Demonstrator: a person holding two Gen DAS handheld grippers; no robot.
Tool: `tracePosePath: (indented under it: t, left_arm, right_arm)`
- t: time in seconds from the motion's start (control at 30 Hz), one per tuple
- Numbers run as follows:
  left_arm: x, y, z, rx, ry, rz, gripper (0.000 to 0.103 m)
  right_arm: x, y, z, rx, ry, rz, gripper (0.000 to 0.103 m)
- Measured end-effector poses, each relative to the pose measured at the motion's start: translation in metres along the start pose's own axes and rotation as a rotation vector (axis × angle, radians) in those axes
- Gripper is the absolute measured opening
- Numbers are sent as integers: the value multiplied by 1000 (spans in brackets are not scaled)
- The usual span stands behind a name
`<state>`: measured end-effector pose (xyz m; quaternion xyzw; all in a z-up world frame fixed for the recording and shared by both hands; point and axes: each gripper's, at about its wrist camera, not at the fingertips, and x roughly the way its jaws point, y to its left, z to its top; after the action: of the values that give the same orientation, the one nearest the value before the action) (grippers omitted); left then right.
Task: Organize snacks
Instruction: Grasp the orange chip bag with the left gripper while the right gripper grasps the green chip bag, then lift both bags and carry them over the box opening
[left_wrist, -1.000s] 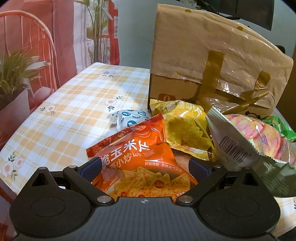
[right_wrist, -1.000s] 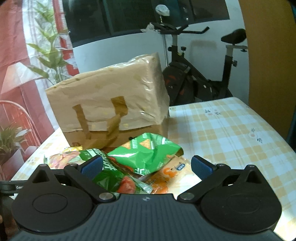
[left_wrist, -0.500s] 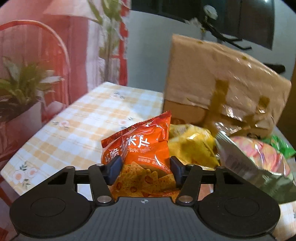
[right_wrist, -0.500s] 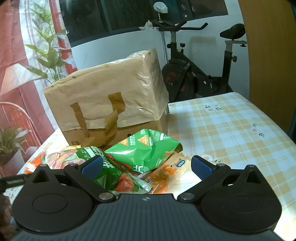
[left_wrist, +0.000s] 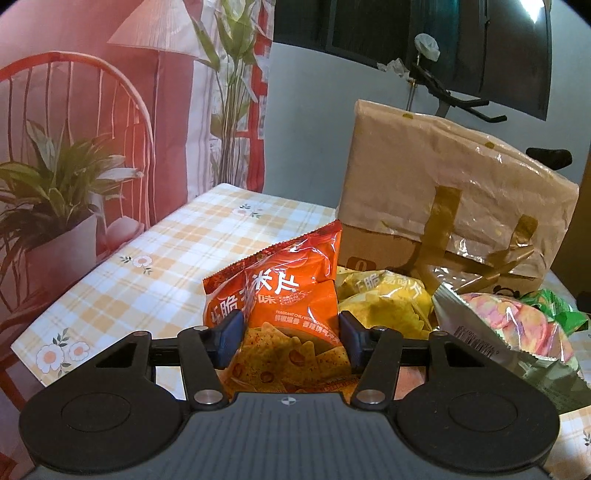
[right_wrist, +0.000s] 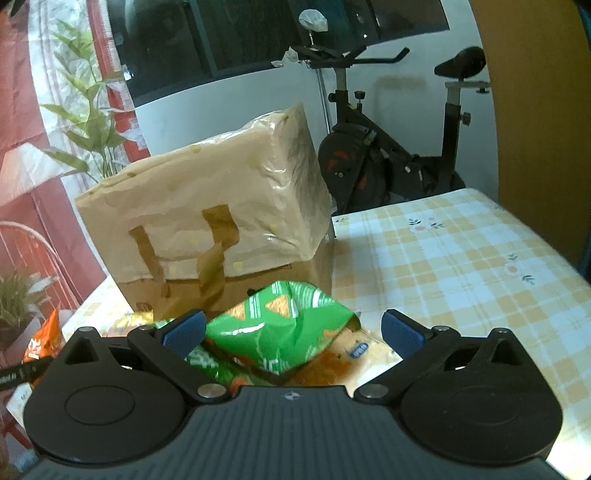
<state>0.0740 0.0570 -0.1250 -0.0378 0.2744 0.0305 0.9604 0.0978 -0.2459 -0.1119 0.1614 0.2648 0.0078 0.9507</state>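
My left gripper (left_wrist: 288, 332) is pinching the orange chip bag (left_wrist: 284, 291) by its lower half, both blue pads pressed into the sides, so the bag stands upright, above the rest of the snack pile. My right gripper (right_wrist: 291, 332) is spread wide and holds nothing; it hovers over the green chip bag (right_wrist: 280, 325), which lies on the desk (right_wrist: 461, 266) in front of the tan tote bag (right_wrist: 207, 221).

The orange bag is puffy and slick, so I judge a gentle, steady squeeze is best: enough to stop it sliding, not so much that the chips inside get crushed. I'd keep it upright and carry it clear of the yellow chip bag (left_wrist: 384, 302) and the pink snack pack (left_wrist: 506, 325) just beside it, so nothing gets dragged along. The tote bag (left_wrist: 454, 192) behind the pile looks like the likely place for it, though I can't tell whether its top is open.
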Motion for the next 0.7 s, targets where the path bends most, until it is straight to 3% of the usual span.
tracePosePath:
  t: [0.7]
  left_arm:
    - [3, -3, -3, 19, -11, -20, 59]
  right_arm:
    - [48, -14, 11, 239, 77, 46, 103]
